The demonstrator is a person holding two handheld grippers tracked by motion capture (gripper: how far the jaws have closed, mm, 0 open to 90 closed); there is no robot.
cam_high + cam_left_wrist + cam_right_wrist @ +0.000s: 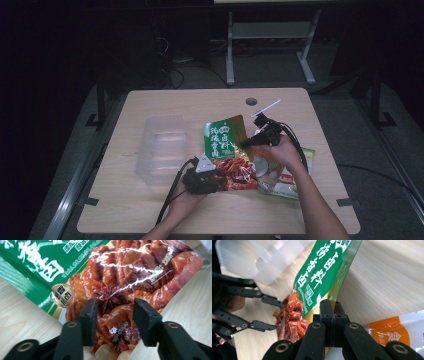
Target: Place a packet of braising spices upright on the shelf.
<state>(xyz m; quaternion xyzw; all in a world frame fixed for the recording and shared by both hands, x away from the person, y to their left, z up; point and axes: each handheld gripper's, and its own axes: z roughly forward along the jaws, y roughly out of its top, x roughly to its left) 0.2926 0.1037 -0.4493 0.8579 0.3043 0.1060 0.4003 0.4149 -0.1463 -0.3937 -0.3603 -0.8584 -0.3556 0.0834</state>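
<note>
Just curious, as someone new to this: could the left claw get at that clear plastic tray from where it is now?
Probably yes. The left claw stands open at the green and red snack packet, not clamping it, and the clear plastic tray lies right beside it with bare table between.

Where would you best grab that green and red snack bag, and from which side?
By a flat edge, coming in level with the table. The snack bag is thin and slippery; the right gripper pinches its gold-trimmed edge, probably the surest hold.
</note>
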